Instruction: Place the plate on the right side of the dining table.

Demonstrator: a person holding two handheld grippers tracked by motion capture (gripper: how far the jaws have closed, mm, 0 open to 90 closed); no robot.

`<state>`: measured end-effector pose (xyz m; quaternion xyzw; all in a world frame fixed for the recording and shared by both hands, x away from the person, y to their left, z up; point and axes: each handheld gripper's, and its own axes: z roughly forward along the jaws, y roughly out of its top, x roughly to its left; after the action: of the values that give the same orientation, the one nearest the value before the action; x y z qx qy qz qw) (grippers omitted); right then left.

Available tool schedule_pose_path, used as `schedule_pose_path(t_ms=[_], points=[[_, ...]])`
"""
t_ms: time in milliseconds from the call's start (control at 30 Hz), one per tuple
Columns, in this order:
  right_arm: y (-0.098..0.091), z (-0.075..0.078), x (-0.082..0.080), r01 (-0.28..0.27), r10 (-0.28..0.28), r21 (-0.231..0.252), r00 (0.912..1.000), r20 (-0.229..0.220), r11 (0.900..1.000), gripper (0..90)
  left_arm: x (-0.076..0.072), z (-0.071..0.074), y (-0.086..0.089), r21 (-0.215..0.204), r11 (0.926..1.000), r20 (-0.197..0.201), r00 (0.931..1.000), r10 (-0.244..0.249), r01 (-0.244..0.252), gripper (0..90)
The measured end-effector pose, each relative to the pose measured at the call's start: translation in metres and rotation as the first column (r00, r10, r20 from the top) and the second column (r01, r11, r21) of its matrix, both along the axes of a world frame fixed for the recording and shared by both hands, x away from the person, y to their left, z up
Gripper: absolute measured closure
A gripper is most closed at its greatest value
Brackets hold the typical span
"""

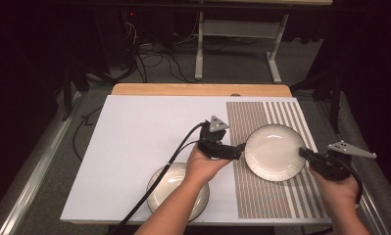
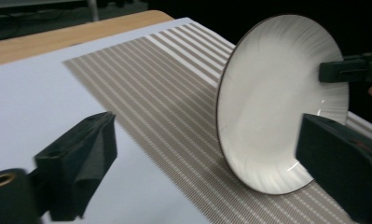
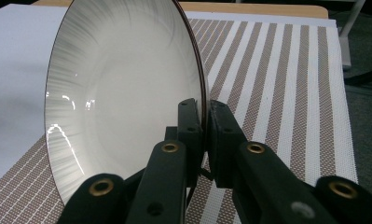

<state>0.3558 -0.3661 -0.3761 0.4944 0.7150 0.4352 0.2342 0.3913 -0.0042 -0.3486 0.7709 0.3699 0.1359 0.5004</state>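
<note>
A white ribbed plate with a dark rim (image 1: 274,152) is over the striped placemat (image 1: 276,198). My right gripper (image 1: 305,153) is shut on its right rim; in the right gripper view the two jaws (image 3: 205,109) pinch the rim of the plate (image 3: 127,93). My left gripper (image 1: 240,146) is just off the plate's left edge, open, its jaws (image 2: 207,126) wide apart and touching nothing. Beyond them is the plate (image 2: 277,93), with the right gripper (image 2: 349,70) clamped on its far rim. A second plate (image 1: 158,196) lies on the white board, partly under the left forearm.
A white board (image 1: 144,132) covers the table's left part, and the placemat its right. A wooden table edge (image 1: 198,89) runs along the back. Cables and a metal stand (image 1: 200,44) are on the floor beyond. The left gripper's cable (image 1: 149,193) crosses the near plate.
</note>
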Motion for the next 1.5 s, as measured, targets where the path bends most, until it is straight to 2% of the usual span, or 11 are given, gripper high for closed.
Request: schedule_pose_path(t_ms=[200,300,400,433,467,500,567,1000,1233,1300,1500], points=[[0.001,0.001,0.002,0.004,-0.004,-0.013,1.0,-0.007,0.9999,86.8,-0.015,0.008,0.034,0.003,0.999,0.07,0.9966,0.044,-0.044,0.1],[0.001,0.001,0.003,0.007,-0.007,-0.016,0.9999,-0.008,0.9999,86.7,-0.019,0.009,0.047,-0.015,0.9986,0.075,0.9958,0.052,-0.051,0.1],[0.003,0.001,0.004,0.015,-0.015,-0.012,0.9998,-0.016,0.9998,86.6,-0.028,0.012,0.078,-0.018,0.9967,0.1,0.9917,0.08,-0.079,0.1],[0.003,0.001,0.004,0.015,-0.015,-0.012,0.9998,-0.016,0.9998,86.6,-0.028,0.012,0.078,-0.018,0.9967,0.1,0.9917,0.08,-0.079,0.1],[0.002,0.001,0.005,0.013,-0.013,-0.016,0.9998,-0.017,0.9998,86.5,-0.033,0.012,0.094,-0.029,0.9953,0.108,0.9896,0.095,-0.093,0.1],[0.002,0.001,0.005,0.013,-0.013,-0.016,0.9998,-0.017,0.9998,86.5,-0.033,0.012,0.094,-0.029,0.9953,0.108,0.9896,0.095,-0.093,0.1],[0.002,0.0,0.007,0.017,-0.017,-0.016,0.9996,-0.023,0.9997,86.4,-0.042,0.01,0.119,-0.029,0.9921,0.129,0.9837,0.125,-0.122,0.1],[0.002,-0.006,0.016,0.059,-0.06,-0.016,0.996,-0.066,0.9981,84.9,-0.083,-0.017,0.212,-0.073,0.9716,0.115,0.9657,0.233,-0.225,0.1],[0.001,-0.011,0.024,0.089,-0.089,-0.001,0.9915,-0.095,0.996,84.5,-0.094,-0.029,0.235,-0.071,0.9653,0.107,0.9603,0.258,-0.251,0.1],[0.002,-0.011,0.025,0.095,-0.094,0.003,0.9909,-0.096,0.9955,84.5,-0.094,-0.032,0.242,-0.074,0.9596,0.096,0.9558,0.278,-0.271,0.1],[0.002,-0.015,0.032,0.122,-0.119,0.017,0.9857,-0.12,0.9924,83.7,-0.091,-0.039,0.248,-0.082,0.9558,0.082,0.9539,0.289,-0.282,0.1]])
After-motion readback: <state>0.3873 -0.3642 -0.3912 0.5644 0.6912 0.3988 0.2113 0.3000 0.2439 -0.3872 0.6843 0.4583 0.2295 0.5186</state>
